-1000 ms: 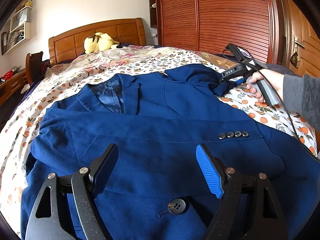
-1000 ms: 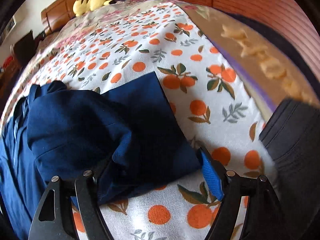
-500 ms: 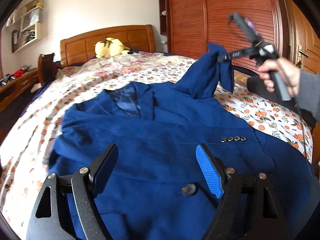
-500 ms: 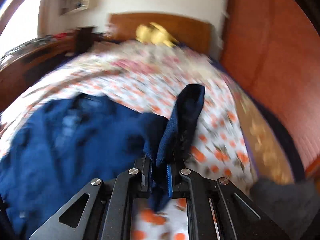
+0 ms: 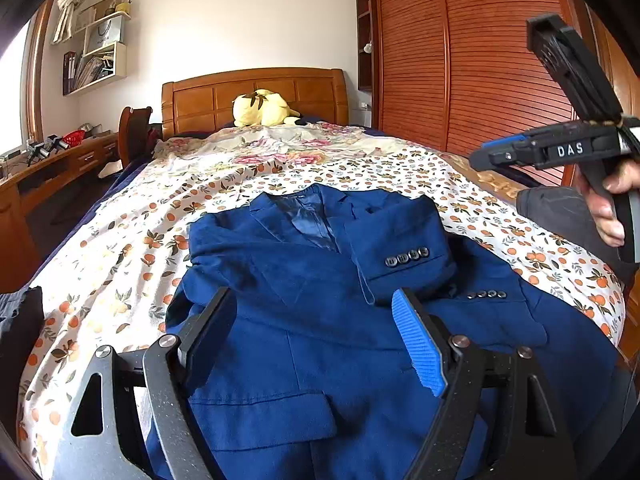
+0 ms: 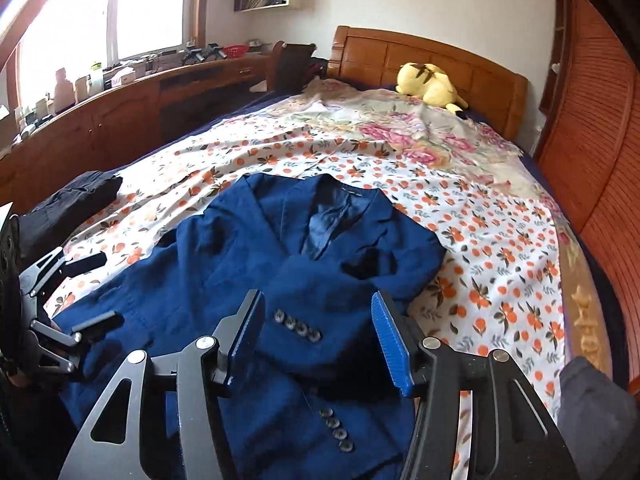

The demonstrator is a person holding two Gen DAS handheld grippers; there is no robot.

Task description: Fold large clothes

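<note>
Navy blazer (image 5: 320,320): right sleeve (image 5: 400,256), a moment ago pinched aloft, now folded across chest. Right gripper (image 6: 318,336) opening, empty; left gripper (image 5: 316,340) spread, empty. Body folds remain.

bed: orange-print sheet (image 6: 500,240); yellow plush toy (image 5: 264,113) by headboard (image 5: 256,94) | right: slatted wardrobe (image 5: 480,60)

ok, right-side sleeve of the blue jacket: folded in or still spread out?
Folded in. The sleeve lies across the jacket chest, its four-button cuff on top of the front panel, nothing gripping it.
</note>
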